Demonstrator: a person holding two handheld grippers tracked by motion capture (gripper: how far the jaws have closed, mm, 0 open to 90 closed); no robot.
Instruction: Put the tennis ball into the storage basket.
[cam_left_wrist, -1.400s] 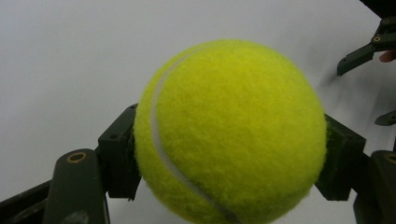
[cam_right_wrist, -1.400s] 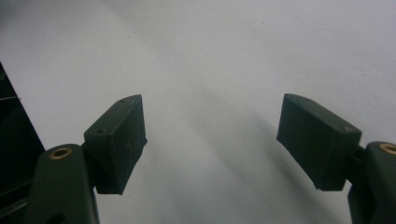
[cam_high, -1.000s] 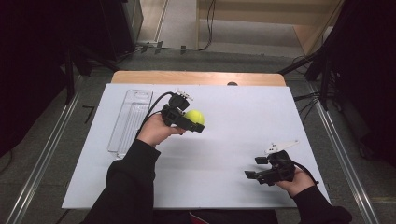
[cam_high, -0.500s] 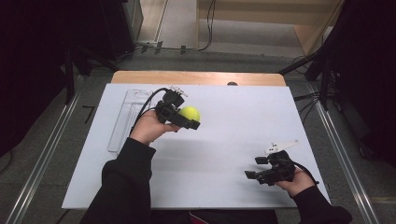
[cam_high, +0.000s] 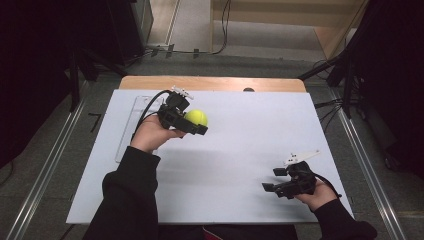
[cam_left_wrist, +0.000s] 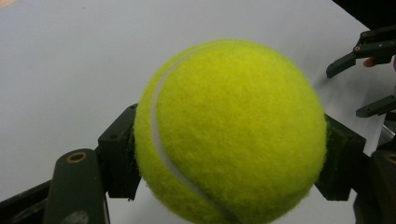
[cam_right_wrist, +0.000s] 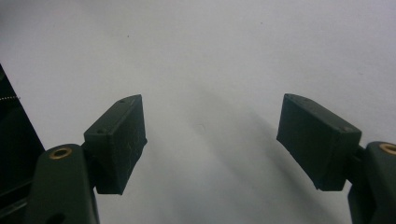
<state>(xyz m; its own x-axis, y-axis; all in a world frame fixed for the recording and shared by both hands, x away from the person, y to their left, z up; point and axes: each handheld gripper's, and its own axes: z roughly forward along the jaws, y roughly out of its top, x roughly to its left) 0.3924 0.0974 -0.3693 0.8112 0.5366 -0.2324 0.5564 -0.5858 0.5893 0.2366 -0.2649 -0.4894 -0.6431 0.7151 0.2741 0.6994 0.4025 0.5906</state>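
The tennis ball (cam_left_wrist: 231, 133) is fuzzy yellow felt with a smooth pale seam. The left hand-held gripper (cam_left_wrist: 229, 158) has dull black plastic pads. The bench (cam_high: 250, 145) is smooth, matt white, with a wood edge. The tray (cam_high: 131, 125) is clear plastic.

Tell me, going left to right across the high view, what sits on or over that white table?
Clear plastic tray → left tongs gripping a yellow tennis ball above the white table → right tongs, open with nothing between them, near the table's right front corner.
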